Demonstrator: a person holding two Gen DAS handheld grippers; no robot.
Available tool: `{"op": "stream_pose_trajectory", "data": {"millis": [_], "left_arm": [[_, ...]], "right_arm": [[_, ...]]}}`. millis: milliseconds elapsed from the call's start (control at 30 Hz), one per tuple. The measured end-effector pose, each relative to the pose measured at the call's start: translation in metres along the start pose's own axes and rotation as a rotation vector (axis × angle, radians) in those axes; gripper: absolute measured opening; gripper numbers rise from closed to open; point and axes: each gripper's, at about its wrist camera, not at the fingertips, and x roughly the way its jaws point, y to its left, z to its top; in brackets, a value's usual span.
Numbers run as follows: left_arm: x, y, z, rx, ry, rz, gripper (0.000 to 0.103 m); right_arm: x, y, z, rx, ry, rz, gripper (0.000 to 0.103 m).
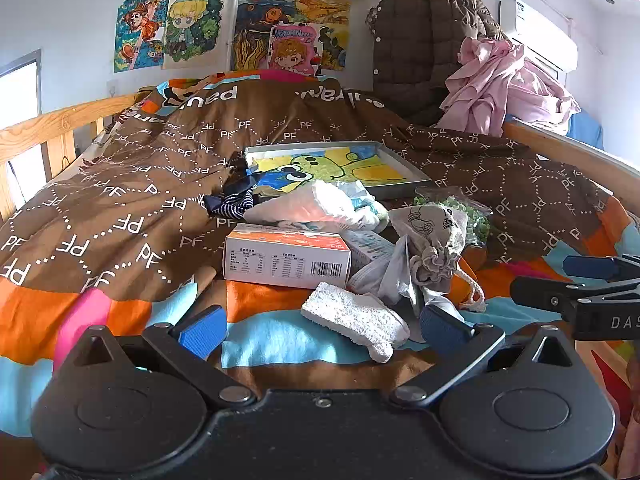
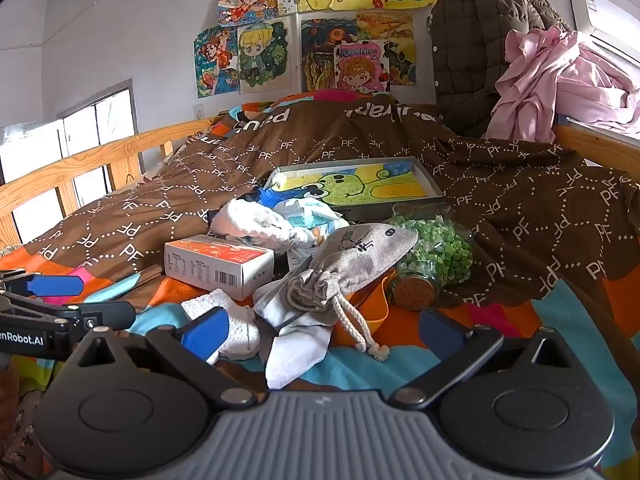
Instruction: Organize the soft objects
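A pile of soft items lies on the bed. A fluffy white sock [image 1: 356, 318] [image 2: 236, 322] lies nearest. Behind it are a grey drawstring pouch [image 1: 434, 236] [image 2: 352, 268], a white-grey sock [image 1: 386, 276] [image 2: 296, 344], a fluffy white cloth [image 1: 316, 206] [image 2: 252, 220] and a navy striped sock [image 1: 234, 200]. My left gripper [image 1: 322, 330] is open, its fingers either side of the fluffy sock, just short of it. My right gripper [image 2: 324, 334] is open and empty, in front of the white-grey sock and pouch cord.
A white and orange box [image 1: 286, 258] [image 2: 218, 264], a corked jar of green bits [image 2: 434, 264] and a framed drawing [image 1: 344, 166] [image 2: 356, 186] share the pile. Brown quilt [image 1: 132, 184] covers the bed. Wooden rail [image 1: 48, 128] at left, jacket [image 1: 424, 48] and pink clothes [image 1: 500, 88] behind.
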Motion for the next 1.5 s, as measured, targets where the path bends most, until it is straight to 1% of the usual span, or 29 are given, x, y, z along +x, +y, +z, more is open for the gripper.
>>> {"op": "stream_pose_trajectory", "data": {"millis": [800, 967, 1500], "left_arm": [[-0.0017, 0.0002, -0.0034, -0.005, 0.003, 0.0, 0.102], [0.0015, 0.0085, -0.0073, -0.016, 0.005, 0.001, 0.102], [0.002, 0.008, -0.0079, -0.018, 0.008, 0.002, 0.102]], "right_arm": [[-0.0008, -0.0001, 0.0021, 0.0, 0.007, 0.002, 0.103], [0.0013, -0.0012, -0.0009, -0.004, 0.005, 0.006, 0.103], [-0.0018, 0.0031, 0.0019, 0.0, 0.007, 0.013, 0.103]]}}
